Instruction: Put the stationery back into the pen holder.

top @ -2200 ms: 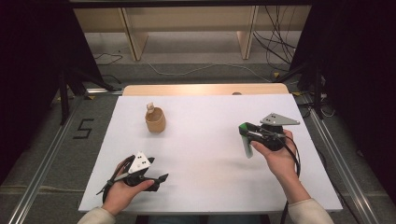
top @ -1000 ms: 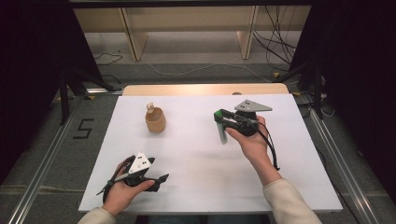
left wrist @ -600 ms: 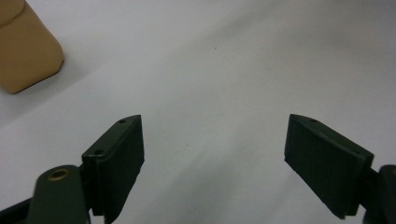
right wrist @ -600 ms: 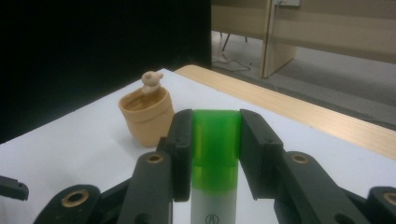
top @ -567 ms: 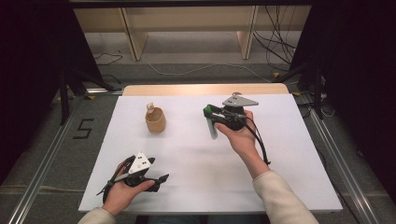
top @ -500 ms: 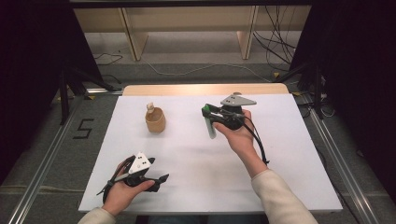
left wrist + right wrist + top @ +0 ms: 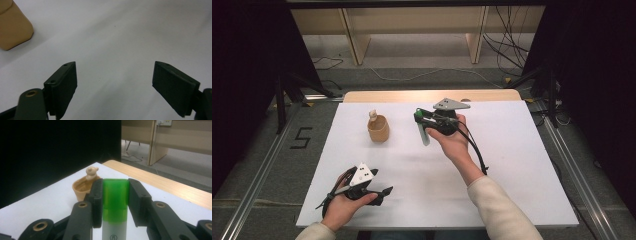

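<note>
Marker first: a white-barrelled pen with a translucent green cap (image 7: 115, 202), which I have clamped between the jaws of the right gripper (image 7: 423, 121), the pads pressing on either side of the cap. In the high view it hangs down from that gripper just above centre of the frame, over the white desk (image 7: 512, 165), its tip pointing at the surface but, as far as I can tell, clear of it. A little to its left in that view stands the small tan cup with a figurine perched on its rim (image 7: 378, 128), near but apart; in the right gripper view the cup sits just beyond the cap, slightly to the left.

I judge this to be the carry step, bringing the marker to the cup. Next I need to bring the marker above the cup's open mouth, keep it upright, lower it in and only then ease the jaws apart; the figurine on the rim is what I must avoid knocking.

The left gripper (image 7: 374, 191) rests low at the lower left, jaws wide apart with nothing between them.

Against the earliest frame, the right hand has travelled from the right of the desk leftward and up the frame toward the cup, grip unchanged; the left hand and cup have stayed put.
</note>
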Available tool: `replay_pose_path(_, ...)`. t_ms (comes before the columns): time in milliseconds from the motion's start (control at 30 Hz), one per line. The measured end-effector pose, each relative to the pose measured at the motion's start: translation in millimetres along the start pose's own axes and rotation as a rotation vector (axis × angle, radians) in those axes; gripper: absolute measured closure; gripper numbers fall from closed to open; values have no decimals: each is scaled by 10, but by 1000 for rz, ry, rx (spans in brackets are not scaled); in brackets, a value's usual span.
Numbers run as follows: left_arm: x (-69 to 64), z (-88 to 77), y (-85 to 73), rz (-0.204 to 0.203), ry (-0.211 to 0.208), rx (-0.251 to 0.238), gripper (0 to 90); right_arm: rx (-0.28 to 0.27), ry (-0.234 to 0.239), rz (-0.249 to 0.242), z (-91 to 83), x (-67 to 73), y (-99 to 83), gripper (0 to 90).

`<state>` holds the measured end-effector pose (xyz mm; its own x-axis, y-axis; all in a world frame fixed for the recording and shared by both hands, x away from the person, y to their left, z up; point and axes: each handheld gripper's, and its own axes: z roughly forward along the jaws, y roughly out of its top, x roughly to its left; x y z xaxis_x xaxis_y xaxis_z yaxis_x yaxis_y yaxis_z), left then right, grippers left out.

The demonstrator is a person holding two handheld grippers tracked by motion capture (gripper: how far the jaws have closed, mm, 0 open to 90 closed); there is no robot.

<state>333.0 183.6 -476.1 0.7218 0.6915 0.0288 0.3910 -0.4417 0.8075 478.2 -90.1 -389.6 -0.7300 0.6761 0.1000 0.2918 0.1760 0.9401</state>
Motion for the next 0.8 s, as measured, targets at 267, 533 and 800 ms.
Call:
replay_pose_path(267, -2, 0, 1, 1, 0, -1, 200, -7, 17, 5, 161, 91, 60, 672)
replay_pose_path(533, -4, -5, 2, -1, -2, -3, 200, -17, 30, 6, 316, 144, 129, 672)
replay_pose_path(800, -10, -2, 3, -2, -4, -6, 200, -14, 46, 13, 471, 192, 171, 672)
